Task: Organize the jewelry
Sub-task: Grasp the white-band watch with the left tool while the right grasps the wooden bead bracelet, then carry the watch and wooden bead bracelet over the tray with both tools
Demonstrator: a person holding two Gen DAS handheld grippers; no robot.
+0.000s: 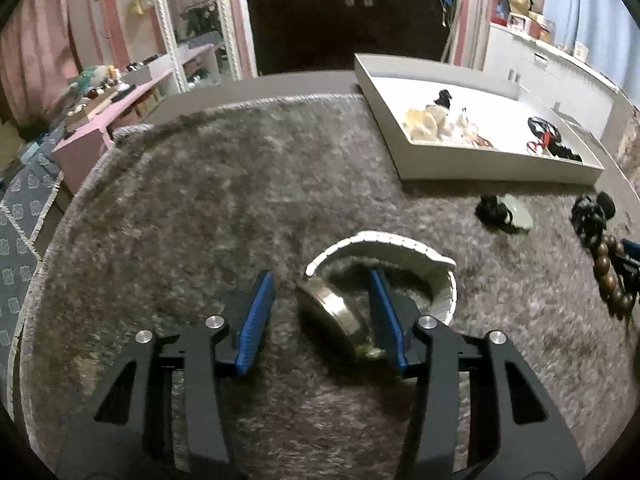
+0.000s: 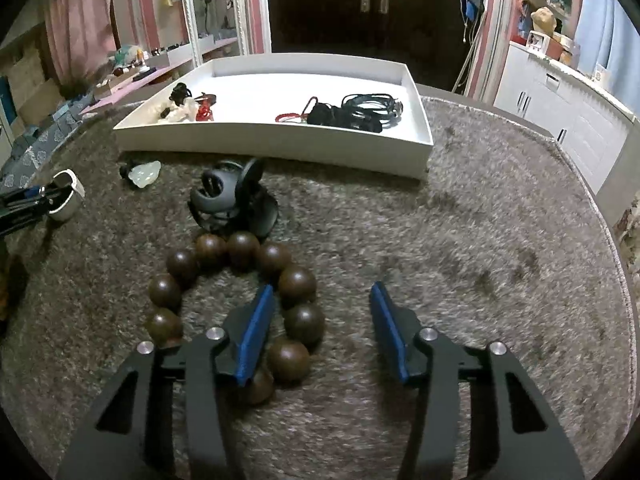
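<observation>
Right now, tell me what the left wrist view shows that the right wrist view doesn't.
Only the left wrist view: the watch face between the left tool fingers, one finger inside the white strap's loop.

Only the right wrist view: the full ring of wooden beads, one right tool finger inside it, and the dark hair clip.

Both: white tray, grey rug, pale pendant.

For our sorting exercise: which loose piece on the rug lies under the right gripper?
The brown bead bracelet; the right gripper straddles its beads, while the other pieces lie farther off.
</observation>
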